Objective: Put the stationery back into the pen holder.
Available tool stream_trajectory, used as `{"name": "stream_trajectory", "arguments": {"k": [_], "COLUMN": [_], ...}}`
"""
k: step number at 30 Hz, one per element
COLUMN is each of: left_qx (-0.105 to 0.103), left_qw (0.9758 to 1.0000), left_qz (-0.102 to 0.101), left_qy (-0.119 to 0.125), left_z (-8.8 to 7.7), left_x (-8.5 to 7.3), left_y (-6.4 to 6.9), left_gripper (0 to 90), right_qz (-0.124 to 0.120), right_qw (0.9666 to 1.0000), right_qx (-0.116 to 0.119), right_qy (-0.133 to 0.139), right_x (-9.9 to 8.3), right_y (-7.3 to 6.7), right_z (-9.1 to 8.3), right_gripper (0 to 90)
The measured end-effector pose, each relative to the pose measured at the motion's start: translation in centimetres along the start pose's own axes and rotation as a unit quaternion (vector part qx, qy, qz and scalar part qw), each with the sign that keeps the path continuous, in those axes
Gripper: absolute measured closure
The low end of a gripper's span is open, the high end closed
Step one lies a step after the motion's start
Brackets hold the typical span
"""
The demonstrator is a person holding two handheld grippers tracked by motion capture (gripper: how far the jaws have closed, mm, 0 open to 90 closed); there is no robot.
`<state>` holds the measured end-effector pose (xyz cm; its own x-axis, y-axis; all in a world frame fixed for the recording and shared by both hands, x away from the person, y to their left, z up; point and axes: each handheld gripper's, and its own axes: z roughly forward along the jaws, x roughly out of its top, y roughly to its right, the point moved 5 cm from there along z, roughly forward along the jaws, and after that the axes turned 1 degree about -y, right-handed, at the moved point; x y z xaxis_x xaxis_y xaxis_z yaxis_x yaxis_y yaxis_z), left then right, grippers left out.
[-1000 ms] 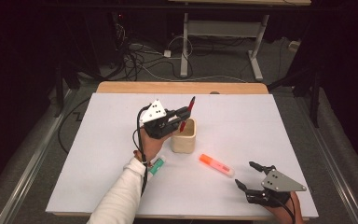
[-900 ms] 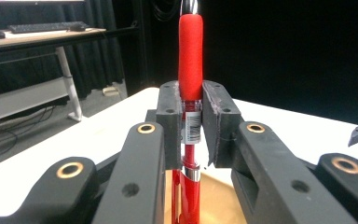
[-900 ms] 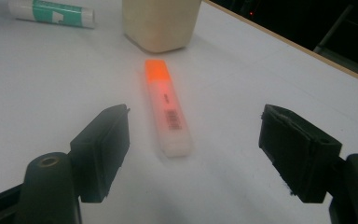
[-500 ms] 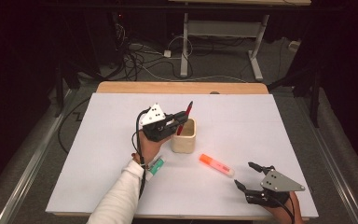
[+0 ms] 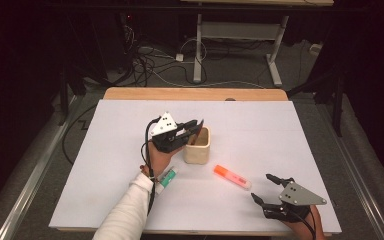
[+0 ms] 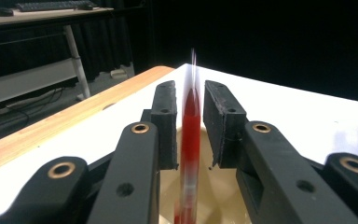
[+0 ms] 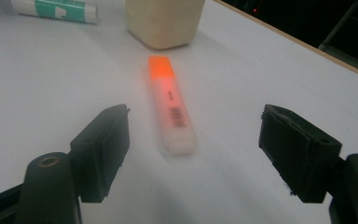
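Two fingers of the left gripper [image 5: 200,125] have just been opening and now stand a little apart above the mouth of the beige cup [image 5: 197,147], near the middle of the worktop [image 5: 120,130]. The red pen [image 6: 191,121] is between them, upright and blurred. The pads do not seem to press on it, so I judge it is sliding down into the cup. To do this release well, the hand should stay over the opening and widen the fingers only a little more, so the pen drops straight and does not lean on the rim or tip the cup. It should lift only when the pen rests inside. The right gripper [image 5: 261,186], at about 4 o'clock from the cup, has its fingers wide apart and holds nothing. The orange highlighter [image 5: 232,176] lies just before it.
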<state>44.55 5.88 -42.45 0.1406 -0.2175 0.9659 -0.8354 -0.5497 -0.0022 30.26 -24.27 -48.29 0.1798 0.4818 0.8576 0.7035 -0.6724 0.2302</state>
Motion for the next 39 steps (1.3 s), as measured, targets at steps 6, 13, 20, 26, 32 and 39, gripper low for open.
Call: {"name": "stream_trajectory", "arguments": {"k": [6,13,20,26,32,39], "left_qx": [0.005,0.022,0.049,0.081,0.098,0.098], "left_qw": [0.9999,0.9984,0.9942,0.9866,0.9778,0.964], "left_qz": [0.012,0.043,0.066,0.077,0.064,0.046], "left_qy": [-0.008,-0.03,-0.07,-0.119,-0.174,-0.243], "left_z": [-0.2,-1.1,-2.8,-4.4,-5.8,-7.4], "left_x": [0.1,0.3,0.2,-0.3,-1.7,-3.5], "left_y": [0.1,0.4,0.7,1.1,1.0,0.9], "left_gripper": [70.0,67.5,59.6,45.1,29.1,26.0], "right_qz": [0.0,0.0,-0.001,0.001,0.001,0.002], "right_qw": [1.0,1.0,1.0,1.0,1.0,1.0], "right_qx": [0.0,0.0,0.0,0.002,0.002,0.003], "right_qy": [0.001,0.001,-0.001,0.0,0.004,0.007], "right_x": [0.0,0.0,0.0,0.1,0.2,0.4], "right_y": [0.0,0.0,-0.1,-0.1,-0.1,-0.2], "right_z": [0.0,-0.1,0.0,0.0,-0.2,-0.2], "right_gripper": [24.5,24.5,24.5,24.6,24.6,24.9]}}
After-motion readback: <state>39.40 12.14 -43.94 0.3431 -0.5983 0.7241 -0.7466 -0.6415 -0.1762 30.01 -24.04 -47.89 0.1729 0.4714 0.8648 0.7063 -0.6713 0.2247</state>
